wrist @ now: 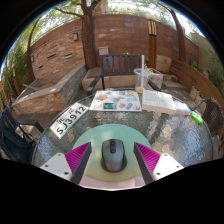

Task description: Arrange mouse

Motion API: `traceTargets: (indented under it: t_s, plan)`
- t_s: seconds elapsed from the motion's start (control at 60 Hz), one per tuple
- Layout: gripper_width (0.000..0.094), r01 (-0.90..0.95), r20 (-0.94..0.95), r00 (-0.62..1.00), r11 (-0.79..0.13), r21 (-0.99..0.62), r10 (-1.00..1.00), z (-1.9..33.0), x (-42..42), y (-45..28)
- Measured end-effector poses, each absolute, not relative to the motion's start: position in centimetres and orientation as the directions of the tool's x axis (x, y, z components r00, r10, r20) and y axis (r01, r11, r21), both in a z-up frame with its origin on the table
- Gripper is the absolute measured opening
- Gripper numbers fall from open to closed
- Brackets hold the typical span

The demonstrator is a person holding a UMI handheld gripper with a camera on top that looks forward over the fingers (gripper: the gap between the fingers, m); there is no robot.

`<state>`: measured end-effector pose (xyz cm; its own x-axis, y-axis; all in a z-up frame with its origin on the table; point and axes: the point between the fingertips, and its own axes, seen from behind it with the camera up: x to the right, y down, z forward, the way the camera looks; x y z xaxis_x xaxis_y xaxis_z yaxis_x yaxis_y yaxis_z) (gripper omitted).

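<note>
A dark grey mouse (112,154) lies between my two fingers, on a light green and pink mouse mat (112,138) on a glass table (180,135). My gripper (112,158) is open: the magenta pads (80,155) stand to the left and right of the mouse, with a gap at each side. The mouse rests on the mat, its wheel end pointing away from me.
Beyond the mat lie a white licence plate (70,118), a colourful printed sheet (116,100) and an open book (158,100). A clear container (147,78) stands further back. A green object (197,117) lies at the right. Chairs and a brick wall stand behind the table.
</note>
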<state>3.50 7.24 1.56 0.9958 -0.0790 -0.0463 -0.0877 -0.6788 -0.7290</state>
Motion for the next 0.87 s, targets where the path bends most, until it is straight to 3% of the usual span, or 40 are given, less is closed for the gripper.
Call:
traceTargets:
  t_s: [0.05, 0.117, 0.433, 0.683, 0.867]
  plan:
    - [0.0823, -0.059, -0.024, 0.998, -0.676, -0.734, -0.061, 3.5, 3.1, 6.4]
    - [0.0872, -0.041, 0.001, 0.998, -0.663, -0.747, -0.062, 6.5, 2.9, 5.0]
    - [0.0856, -0.010, 0.067, 0.993, -0.632, -0.775, -0.097, 19.0, 1.0, -5.5]
    - [0.0857, -0.026, 0.062, 0.991, -0.627, -0.778, -0.119, 21.4, 0.0, -11.1]
    - [0.0857, -0.008, 0.083, 0.991, -0.651, -0.759, -0.108, 20.7, -0.2, -13.5]
